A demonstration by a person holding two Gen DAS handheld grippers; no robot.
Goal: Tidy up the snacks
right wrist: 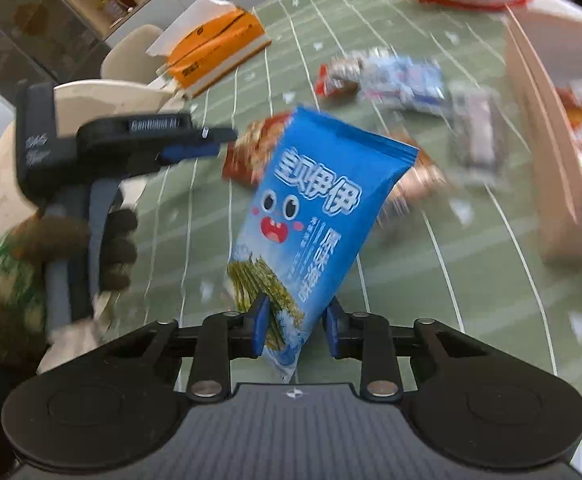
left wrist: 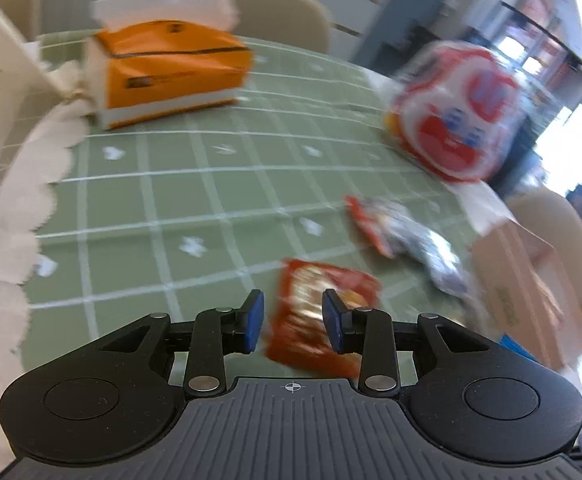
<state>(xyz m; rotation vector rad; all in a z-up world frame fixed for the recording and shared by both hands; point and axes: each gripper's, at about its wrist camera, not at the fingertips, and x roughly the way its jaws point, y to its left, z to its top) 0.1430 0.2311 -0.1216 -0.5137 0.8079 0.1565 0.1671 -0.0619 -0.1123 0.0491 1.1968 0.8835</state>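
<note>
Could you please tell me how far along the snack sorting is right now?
Done: at least one red packet already lies in the cardboard box. In hand: the right gripper holds a blue seaweed packet; the left gripper hovers open over an orange-red packet. Left: several more packets on the green tablecloth.

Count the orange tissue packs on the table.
1. The orange tissue pack lies at the far left of the green tablecloth, near its edge. Others could lie outside both views.

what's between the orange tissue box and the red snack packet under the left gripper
In the left wrist view, only bare green checked tablecloth lies between the orange tissue box and the red snack packet; no other snack sits on that stretch.
</note>
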